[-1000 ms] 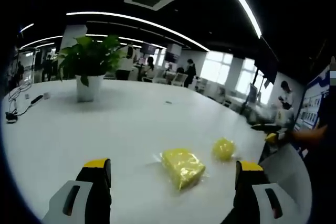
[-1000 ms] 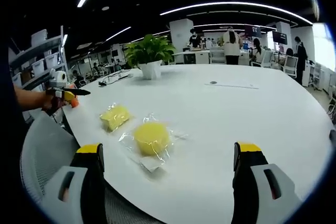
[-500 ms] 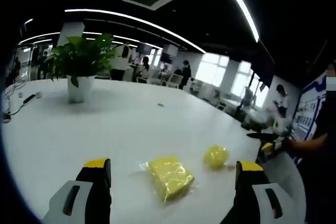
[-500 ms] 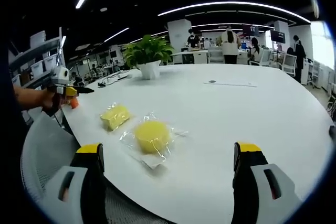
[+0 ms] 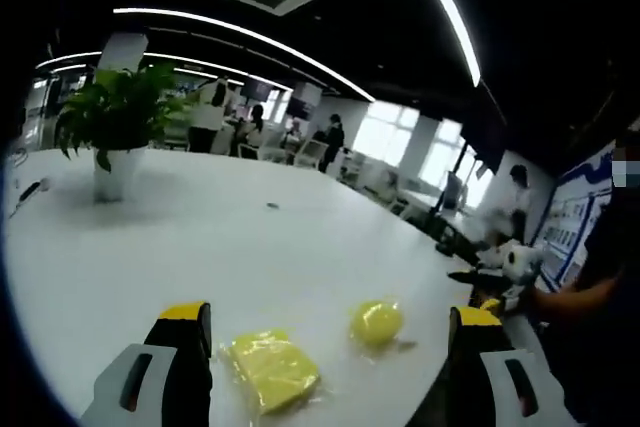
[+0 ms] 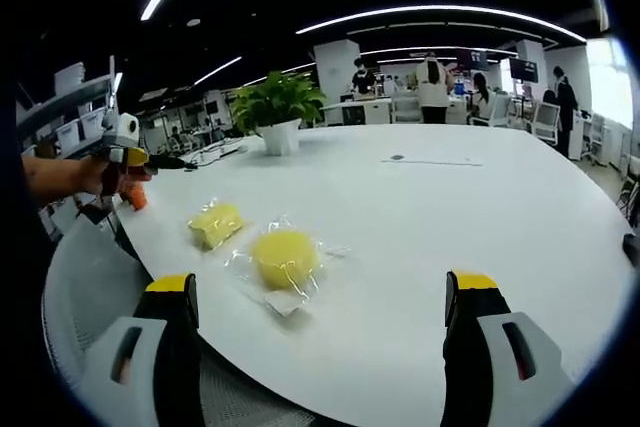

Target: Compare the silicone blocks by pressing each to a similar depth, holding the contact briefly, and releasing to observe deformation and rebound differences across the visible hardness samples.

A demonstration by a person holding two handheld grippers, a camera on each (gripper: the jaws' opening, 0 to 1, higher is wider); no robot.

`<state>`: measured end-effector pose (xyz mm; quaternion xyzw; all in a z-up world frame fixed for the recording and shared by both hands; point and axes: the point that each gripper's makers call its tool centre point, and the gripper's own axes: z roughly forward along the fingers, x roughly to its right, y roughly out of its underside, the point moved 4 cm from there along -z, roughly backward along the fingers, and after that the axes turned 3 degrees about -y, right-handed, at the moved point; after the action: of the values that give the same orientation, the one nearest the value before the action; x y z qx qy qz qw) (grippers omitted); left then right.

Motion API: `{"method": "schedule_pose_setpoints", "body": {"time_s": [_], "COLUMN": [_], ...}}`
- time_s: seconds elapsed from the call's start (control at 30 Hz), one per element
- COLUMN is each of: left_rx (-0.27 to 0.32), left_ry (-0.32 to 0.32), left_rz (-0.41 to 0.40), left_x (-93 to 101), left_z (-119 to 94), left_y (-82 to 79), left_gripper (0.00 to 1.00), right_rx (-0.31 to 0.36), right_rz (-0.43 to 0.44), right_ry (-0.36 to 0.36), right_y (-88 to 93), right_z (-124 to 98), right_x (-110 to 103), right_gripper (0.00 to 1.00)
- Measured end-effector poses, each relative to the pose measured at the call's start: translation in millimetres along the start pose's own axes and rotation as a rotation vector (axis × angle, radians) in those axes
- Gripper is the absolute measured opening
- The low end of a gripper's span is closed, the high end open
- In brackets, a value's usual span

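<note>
two yellow squishy things lie on the big white table (image 6: 480,217), each in a clear wrapper. one is a square block (image 5: 272,371) and the other is a round block (image 5: 377,321). in the right gripper view the round block (image 6: 284,255) sits near the table edge, and the square block (image 6: 217,222) lies just beside it, a bit further along the same edge. they are close but not touching.

the left gripper (image 5: 330,347) has its jaws spread wide, with nothing between them. the right gripper (image 6: 320,317) is spread wide too and holds nothing. both hang above the table, apart from the blocks. no block is being pressed yet, i think.

what could go wrong? the wrappers look slippery, so a block may slide away when it gets pushed. both blocks are near the edge, so a sideways push could knock one off the table. wide open jaws may poke with one tip only, and then the two presses will not go the same depth. the crinkly wrapper could also hide how each block springs back. a plant pot (image 6: 279,136) stands far off and should not get in the way.
</note>
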<state>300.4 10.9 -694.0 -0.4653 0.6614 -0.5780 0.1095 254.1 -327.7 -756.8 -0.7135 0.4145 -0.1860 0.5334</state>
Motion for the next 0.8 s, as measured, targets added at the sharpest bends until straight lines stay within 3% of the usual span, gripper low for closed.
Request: {"method": "schedule_pose_setpoints", "body": {"time_s": [0.07,0.13,0.27,0.67,0.8], "left_rx": [-0.046,-0.027,-0.079,-0.188,-0.261], "left_ry": [-0.007,0.021,0.03,0.046,0.006], "left_rz": [-0.019,-0.018,-0.055,-0.139,-0.315], "left_x": [0.8,7.0,12.3,8.6,6.8], "left_z": [8,19,45,96,111], "left_y": [-0.4,-9.4,-9.4,16.6,28.5], "left_gripper": [1.0,1.0,1.0,0.93,0.92], "right_rx": [0.0,0.001,-0.01,0.016,0.003], "right_rz": [0.001,0.006,0.007,0.024,0.021], "right_ry": [0.002,-0.001,-0.011,0.002,-0.002], "right_y": [1.6,2.2,5.2,0.1,4.9], "right_z": [0,0,2,-1,-2], "right_x": [0,-1,-3,2,4], "right_gripper": [0.96,0.96,0.96,0.96,0.96]}}
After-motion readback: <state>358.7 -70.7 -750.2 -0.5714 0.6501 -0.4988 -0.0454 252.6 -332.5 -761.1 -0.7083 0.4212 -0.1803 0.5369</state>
